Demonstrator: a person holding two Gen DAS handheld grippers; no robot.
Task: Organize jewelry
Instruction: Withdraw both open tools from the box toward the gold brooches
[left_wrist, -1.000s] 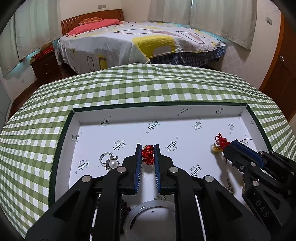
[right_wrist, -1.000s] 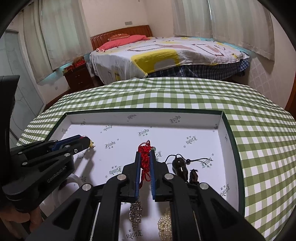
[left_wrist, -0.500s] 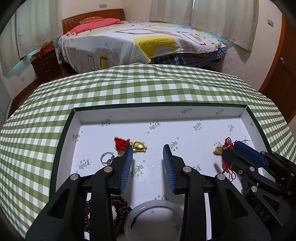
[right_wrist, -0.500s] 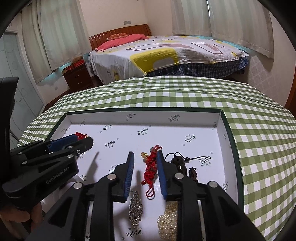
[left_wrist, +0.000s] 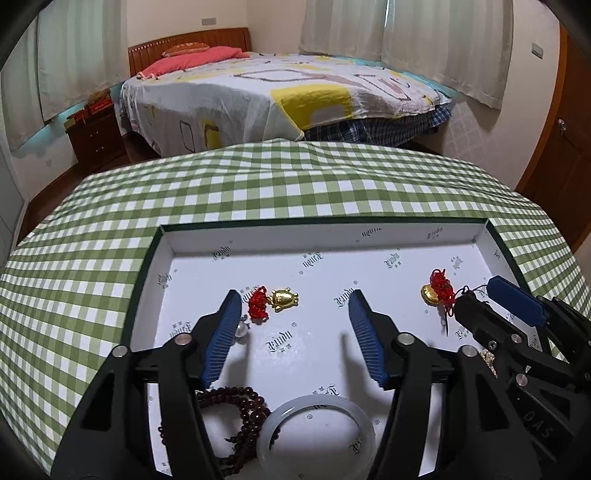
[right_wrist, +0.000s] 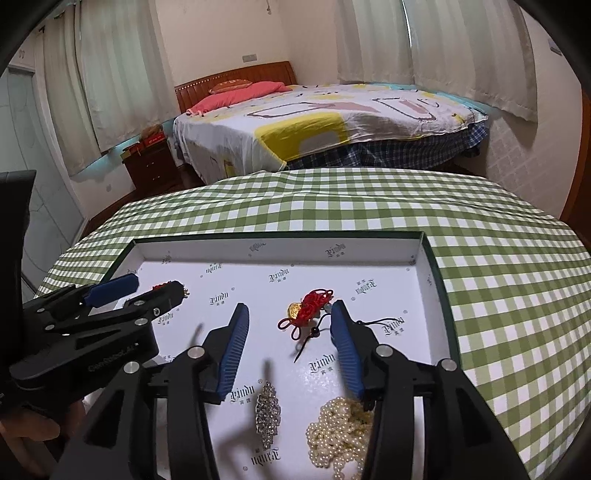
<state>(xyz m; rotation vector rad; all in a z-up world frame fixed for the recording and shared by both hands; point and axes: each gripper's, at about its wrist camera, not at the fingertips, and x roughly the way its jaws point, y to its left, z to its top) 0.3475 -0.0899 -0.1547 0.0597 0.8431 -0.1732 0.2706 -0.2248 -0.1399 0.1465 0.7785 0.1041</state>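
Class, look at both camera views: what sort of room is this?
Most likely a home bedroom: a made bed with a wooden headboard, curtained windows, and a nightstand.

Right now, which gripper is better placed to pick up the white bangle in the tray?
Left. The white bangle lies directly below the open left gripper, near its fingers. The right gripper hangs over the pearl necklace on the tray's other side.

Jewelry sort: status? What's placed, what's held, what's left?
Placed: two red-knotted gold charms lie loose in the white box, one ahead of the left gripper, one ahead of the right gripper. Held: nothing; both grippers' fingers have just been opening, nothing between them. Left, possibly: bead bracelet, jade bangle, brooch, pearls lie unsorted.
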